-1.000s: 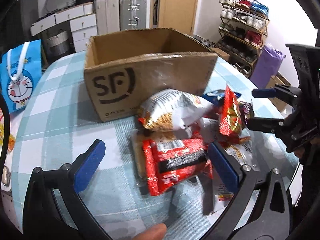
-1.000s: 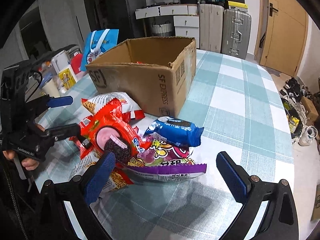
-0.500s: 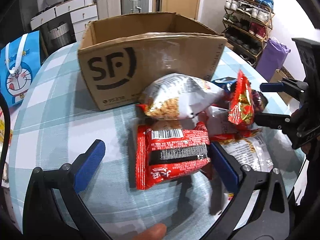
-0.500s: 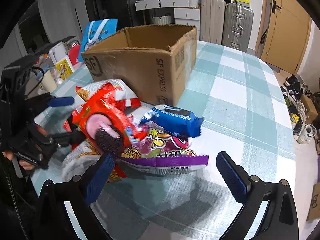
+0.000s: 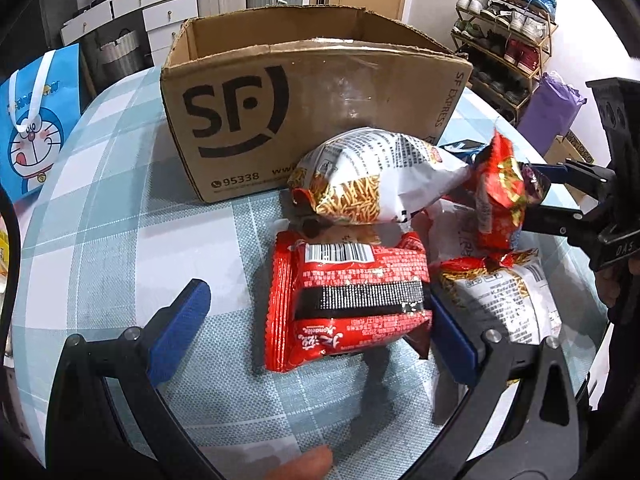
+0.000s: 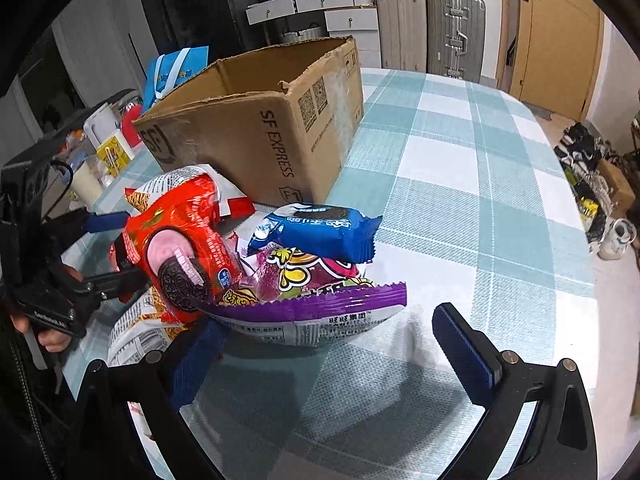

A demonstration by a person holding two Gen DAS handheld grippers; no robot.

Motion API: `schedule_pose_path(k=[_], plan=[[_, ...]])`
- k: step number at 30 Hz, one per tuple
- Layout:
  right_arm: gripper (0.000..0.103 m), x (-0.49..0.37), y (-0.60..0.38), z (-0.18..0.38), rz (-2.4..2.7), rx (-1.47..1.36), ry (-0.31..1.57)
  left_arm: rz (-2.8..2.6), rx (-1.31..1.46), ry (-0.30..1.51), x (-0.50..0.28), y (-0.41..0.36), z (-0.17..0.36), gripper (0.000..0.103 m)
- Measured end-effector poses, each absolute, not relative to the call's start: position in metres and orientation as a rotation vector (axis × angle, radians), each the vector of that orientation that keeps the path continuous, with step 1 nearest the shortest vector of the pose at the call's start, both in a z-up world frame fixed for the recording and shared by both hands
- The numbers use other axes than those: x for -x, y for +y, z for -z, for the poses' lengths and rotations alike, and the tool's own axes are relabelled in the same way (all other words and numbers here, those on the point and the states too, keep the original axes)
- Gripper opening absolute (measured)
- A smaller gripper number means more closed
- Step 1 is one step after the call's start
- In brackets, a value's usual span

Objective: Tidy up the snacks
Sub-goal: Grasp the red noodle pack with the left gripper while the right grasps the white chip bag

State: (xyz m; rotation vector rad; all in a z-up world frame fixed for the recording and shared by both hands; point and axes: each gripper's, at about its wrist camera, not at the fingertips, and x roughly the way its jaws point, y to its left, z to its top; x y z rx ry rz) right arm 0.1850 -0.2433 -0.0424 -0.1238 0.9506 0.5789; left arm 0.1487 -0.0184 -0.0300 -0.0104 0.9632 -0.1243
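A pile of snack packets lies in front of an open SF cardboard box (image 5: 304,92) on the checked tablecloth. My left gripper (image 5: 316,324) is open, its blue pads either side of a red packet with a barcode (image 5: 352,296). A white noodle-snack bag (image 5: 376,176) leans on the box. My right gripper (image 6: 332,348) is open around a purple packet (image 6: 320,312); a blue Oreo packet (image 6: 320,232) lies on top and a red Oreo packet (image 6: 184,248) beside it. The box also shows in the right wrist view (image 6: 272,128).
A blue Doraemon bag (image 5: 32,120) stands left of the box. Cups and bottles (image 6: 104,148) crowd the table's left edge. Suitcases (image 6: 432,28), drawers, a door and a shoe rack (image 5: 504,32) stand beyond the table.
Both grippers have moved in closer to the snack pile. The left pads now flank the red barcode packet and the right pads flank the purple packet. Both stay open.
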Motion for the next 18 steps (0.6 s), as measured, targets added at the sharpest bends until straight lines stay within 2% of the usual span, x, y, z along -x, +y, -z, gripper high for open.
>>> schedule_pose_path(k=[3, 6, 11, 15, 18], plan=[[0.102, -0.186, -0.243, 0.042, -0.587, 0.099, 0.940, 0.125, 0.010, 0.959, -0.150, -0.019, 0.031, 0.103], [0.096, -0.187, -0.246, 0.040, -0.613, 0.065, 0.928, 0.125, 0.012, 0.959, -0.149, -0.018, 0.032, 0.103], [0.076, -0.190, -0.250, 0.039, -0.633, 0.005, 0.927, 0.122, 0.010, 0.955, -0.147, -0.017, 0.033, 0.103], [0.068, -0.192, -0.256, 0.034, -0.631, -0.045, 0.902, 0.123, 0.009, 0.954, -0.143, -0.017, 0.033, 0.103], [0.058, -0.190, -0.261, 0.029, -0.633, -0.058, 0.867, 0.122, 0.008, 0.955, -0.143, -0.018, 0.033, 0.103]])
